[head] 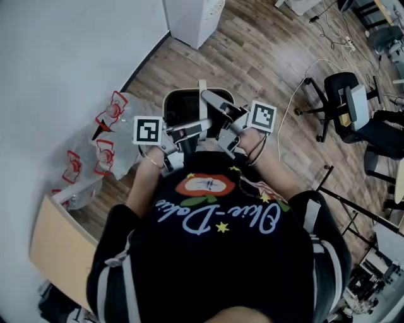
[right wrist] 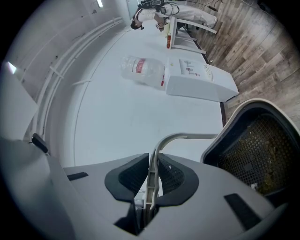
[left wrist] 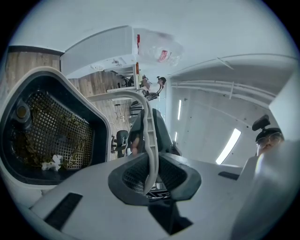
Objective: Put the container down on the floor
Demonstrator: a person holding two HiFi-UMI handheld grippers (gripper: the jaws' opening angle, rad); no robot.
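Floor (head: 265,57): wood planks, a white wall (head: 63,50) on the left, an office chair (head: 344,94) at far right.
Container (head: 168,101): hangs just beyond your grippers, near your chest, dark mesh inside.
Handle (left wrist: 149,136): pale, arching up between both tools.
Left gripper (left wrist: 152,180): you have it clamped on the handle.
Right gripper (right wrist: 151,180): clamped on the handle beside it.

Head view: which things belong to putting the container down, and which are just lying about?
In the job: container, its handle, left gripper and right gripper both clamped on that handle, wooden floor.
Lying about: red-printed plastic bags, white appliance, black office chair, white cable.
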